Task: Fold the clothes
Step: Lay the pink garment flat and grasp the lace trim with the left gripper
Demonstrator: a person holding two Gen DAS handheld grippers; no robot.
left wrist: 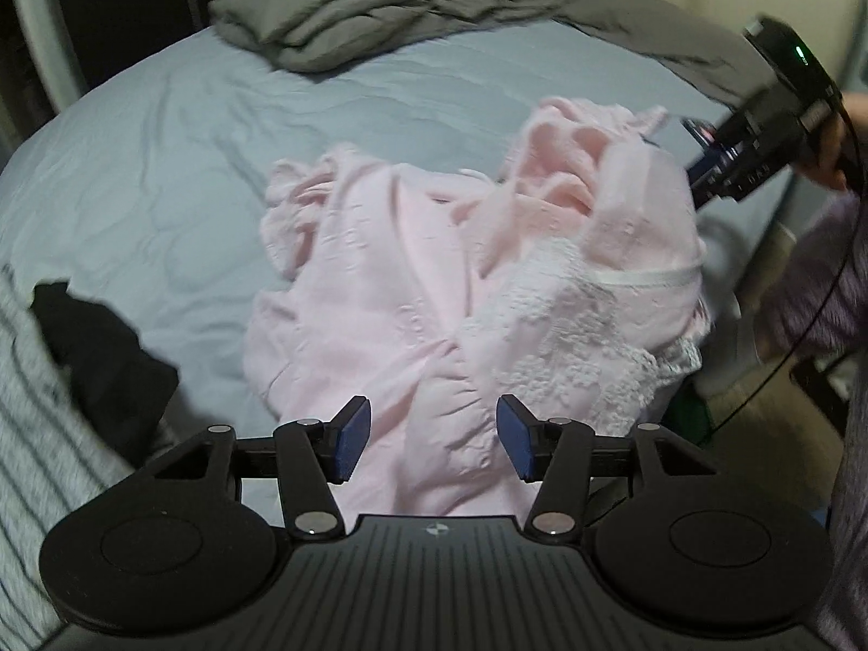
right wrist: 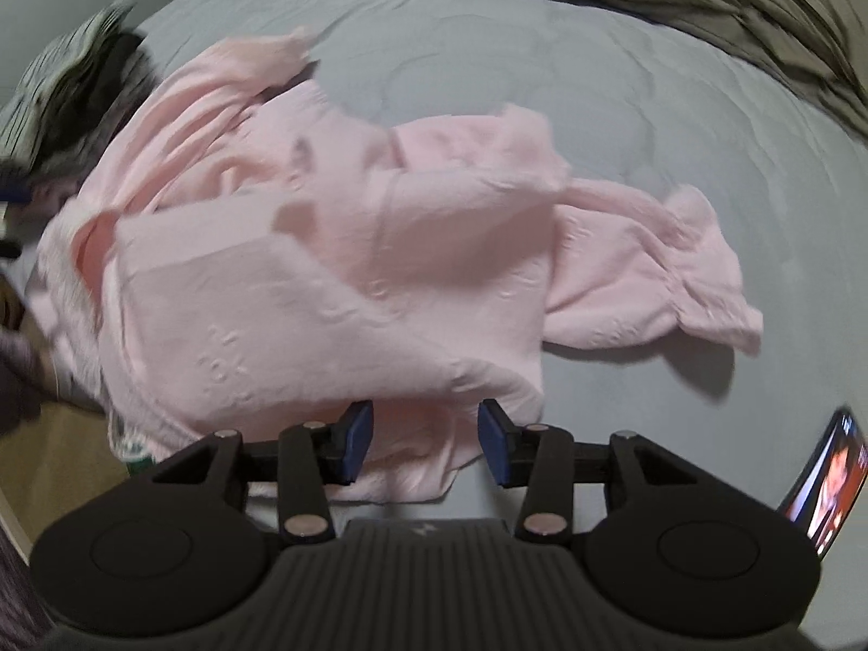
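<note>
While the pink garment lies rumpled on the bed, both the left tongs and right tongs gape wide and empty, so flattening its bunched far edge would help any fold.

Dim indoor light, soft shadows, motion blur, strong fisheye edge distortion.

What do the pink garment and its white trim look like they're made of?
The pink garment looks like thin, matte woven fabric, perhaps cotton: it creases softly and shows raised embroidered motifs. The white trim looks like lace: openwork, bumpy texture. Exact fibres can't be told.
</note>
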